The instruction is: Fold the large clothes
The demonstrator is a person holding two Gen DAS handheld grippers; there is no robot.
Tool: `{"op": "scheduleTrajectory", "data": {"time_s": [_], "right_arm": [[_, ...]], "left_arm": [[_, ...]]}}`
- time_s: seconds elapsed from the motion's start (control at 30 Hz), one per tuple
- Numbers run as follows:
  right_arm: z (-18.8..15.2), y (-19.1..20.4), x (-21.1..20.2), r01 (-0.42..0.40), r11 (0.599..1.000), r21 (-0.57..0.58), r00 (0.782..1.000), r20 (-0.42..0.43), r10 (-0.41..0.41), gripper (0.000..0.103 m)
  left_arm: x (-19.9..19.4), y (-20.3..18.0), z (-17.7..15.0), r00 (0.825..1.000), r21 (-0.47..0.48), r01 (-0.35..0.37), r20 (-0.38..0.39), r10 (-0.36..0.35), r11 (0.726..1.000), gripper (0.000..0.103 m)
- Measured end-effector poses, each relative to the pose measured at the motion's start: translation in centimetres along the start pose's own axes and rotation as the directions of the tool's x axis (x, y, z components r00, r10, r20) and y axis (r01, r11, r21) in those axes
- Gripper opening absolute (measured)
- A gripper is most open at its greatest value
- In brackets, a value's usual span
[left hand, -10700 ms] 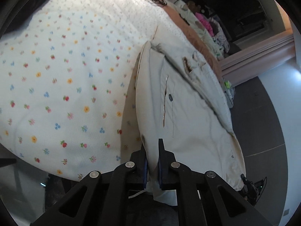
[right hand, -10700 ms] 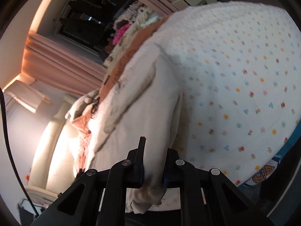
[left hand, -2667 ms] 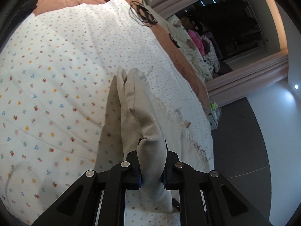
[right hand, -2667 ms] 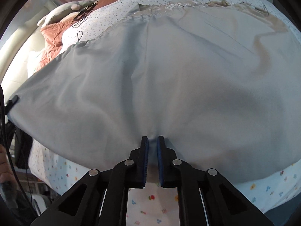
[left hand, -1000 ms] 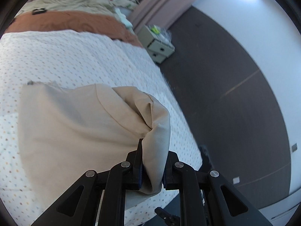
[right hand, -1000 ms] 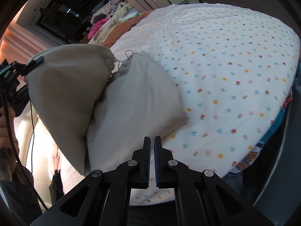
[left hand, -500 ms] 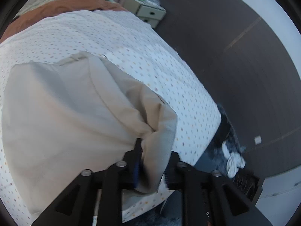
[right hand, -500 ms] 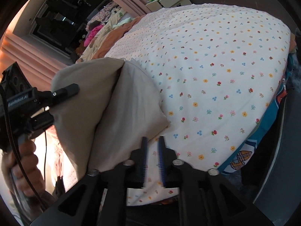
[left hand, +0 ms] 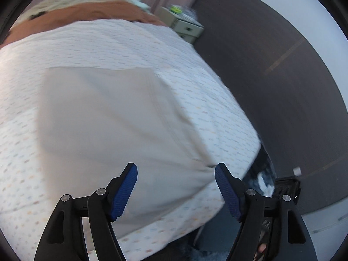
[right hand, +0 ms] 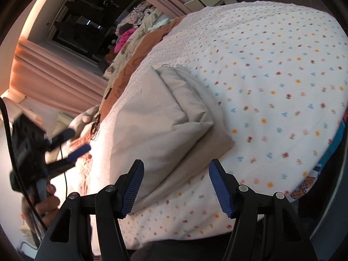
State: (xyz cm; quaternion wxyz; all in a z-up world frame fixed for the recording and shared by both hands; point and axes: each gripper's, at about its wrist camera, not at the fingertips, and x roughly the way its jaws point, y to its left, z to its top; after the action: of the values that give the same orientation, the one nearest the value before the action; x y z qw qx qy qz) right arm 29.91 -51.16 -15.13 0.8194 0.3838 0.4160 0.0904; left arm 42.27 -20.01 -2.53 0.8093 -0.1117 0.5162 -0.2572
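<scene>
A beige garment (left hand: 113, 121) lies folded into a thick rectangle on the flower-print bedspread (left hand: 206, 91). In the right wrist view the garment (right hand: 161, 117) shows stacked layers near the bed's front edge. My left gripper (left hand: 176, 184) is open and empty, just above the garment's near edge. My right gripper (right hand: 176, 184) is open and empty, short of the garment's near corner. The left gripper also shows at the left of the right wrist view (right hand: 65, 145), held in a hand, jaws apart.
A brown blanket (right hand: 139, 58) and a pile of clothes (right hand: 134, 32) lie at the far side of the bed. A small white drawer unit (left hand: 187, 28) stands on the dark floor (left hand: 282, 100) past the bed. Pink curtains (right hand: 50, 80) hang at the left.
My left gripper has opened and let go of the garment, which now lies flat on the bed. My right gripper has opened wide.
</scene>
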Motion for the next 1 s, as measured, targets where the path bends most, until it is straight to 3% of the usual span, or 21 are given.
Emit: {"op": "scheduleTrajectory", "data": {"time_s": [0.3, 0.37, 0.43, 0.53, 0.7, 0.83, 1.0], "right_arm": [[2.6, -0.4, 4.4, 0.023, 0.999, 0.027, 0.999, -0.034, -0.022, 0.062], [3.0, -0.5, 4.9, 0.031, 0.999, 0.024, 0.999, -0.027, -0.03, 0.049], [3.5, -0.5, 5.4, 0.045, 0.999, 0.021, 0.999, -0.023, -0.044, 0.022], [4.1, -1.0, 5.5, 0.024, 0.999, 0.024, 1.0, -0.012, -0.024, 0.012], [3.8, -0.8, 3.9, 0.039, 0.999, -0.012, 0.999, 0.038, -0.039, 0.009], [3.4, -2.7, 4.0, 0.052, 0.998, 0.046, 0.998, 0.023, -0.053, 0.009], [2.9, -5.0, 4.7, 0.031, 0.996, 0.082, 0.999, -0.022, -0.029, 0.01]], "left_arm": [[-4.1, 9.2, -3.8, 0.989, -0.188, -0.123, 0.053, 0.135, 0.974, 0.075], [-3.8, 10.7, -4.6, 0.988, -0.221, -0.134, 0.045, 0.147, 0.966, 0.075], [-3.5, 12.2, -5.4, 0.986, -0.252, -0.149, 0.033, 0.162, 0.956, 0.075], [-2.9, 14.3, -6.4, 0.985, -0.296, -0.16, 0.012, 0.171, 0.942, 0.075], [-1.0, 15.3, -7.1, 0.987, -0.322, -0.157, -0.009, 0.163, 0.934, 0.073], [0.4, 15.5, -7.4, 0.989, -0.327, -0.147, -0.034, 0.143, 0.934, 0.054], [1.3, 15.6, -7.6, 0.99, -0.317, -0.138, -0.046, 0.13, 0.938, 0.053]]}}
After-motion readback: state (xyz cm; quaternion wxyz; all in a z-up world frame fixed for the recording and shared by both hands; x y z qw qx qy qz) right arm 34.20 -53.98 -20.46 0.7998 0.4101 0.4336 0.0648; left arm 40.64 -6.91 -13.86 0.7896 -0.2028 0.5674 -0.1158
